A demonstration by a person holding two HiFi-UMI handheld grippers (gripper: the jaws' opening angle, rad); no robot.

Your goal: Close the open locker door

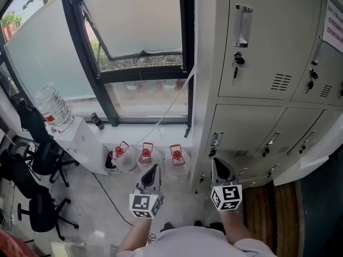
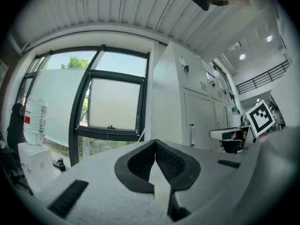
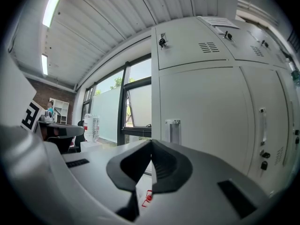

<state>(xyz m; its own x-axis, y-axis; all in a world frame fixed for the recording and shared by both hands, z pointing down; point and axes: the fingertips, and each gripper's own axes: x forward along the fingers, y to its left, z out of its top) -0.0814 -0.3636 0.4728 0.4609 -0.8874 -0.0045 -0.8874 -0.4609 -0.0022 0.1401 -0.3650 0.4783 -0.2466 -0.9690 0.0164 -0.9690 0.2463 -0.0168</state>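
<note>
A bank of grey-white lockers fills the right of the head view, with doors shut in the rows I can see. At the lower right a white panel juts out from the bank over a dark gap; it looks like the open door seen edge-on. My left gripper and right gripper hang side by side low in the middle, both shut and empty. The right one is just in front of the lowest lockers. The left gripper faces the window, and the right gripper faces a shut locker door.
Three red-capped water jugs stand on the floor under the window. A white dispenser with a large bottle is at the left, with black office chairs below it. A wooden floor strip runs by the lockers.
</note>
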